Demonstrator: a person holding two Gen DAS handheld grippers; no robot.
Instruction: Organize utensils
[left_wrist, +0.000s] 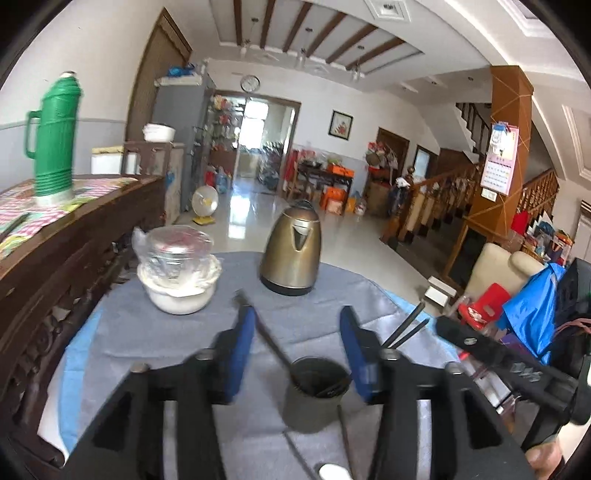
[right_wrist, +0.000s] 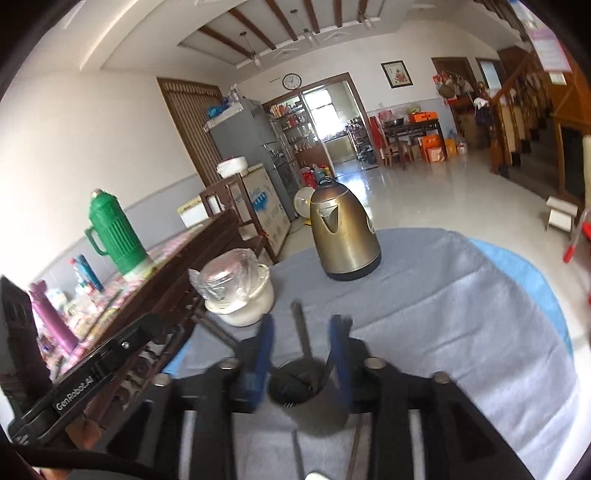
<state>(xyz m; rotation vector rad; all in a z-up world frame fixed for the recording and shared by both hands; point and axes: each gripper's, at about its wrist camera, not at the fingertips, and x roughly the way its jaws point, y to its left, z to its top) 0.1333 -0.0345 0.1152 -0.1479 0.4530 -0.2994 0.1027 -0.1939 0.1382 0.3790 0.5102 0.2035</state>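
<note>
At nine o'clock of my dark cup (left_wrist: 316, 391) sits the white bowl (left_wrist: 181, 295), the kettle (left_wrist: 291, 251) at twelve. My left gripper (left_wrist: 297, 332) and right gripper (right_wrist: 301, 345) gape around the cup, unpressed; a utensil (left_wrist: 271, 343) leans inside.

You're working in a lived-in home, in a big open living and dining hall. A wooden staircase (left_wrist: 443, 192) climbs at one side, a fridge (right_wrist: 251, 147) stands by the doorway under a wall clock (right_wrist: 291, 81), and a kettle (right_wrist: 343, 232) and green thermos (left_wrist: 55, 136) sit on cloth-covered surfaces.
</note>
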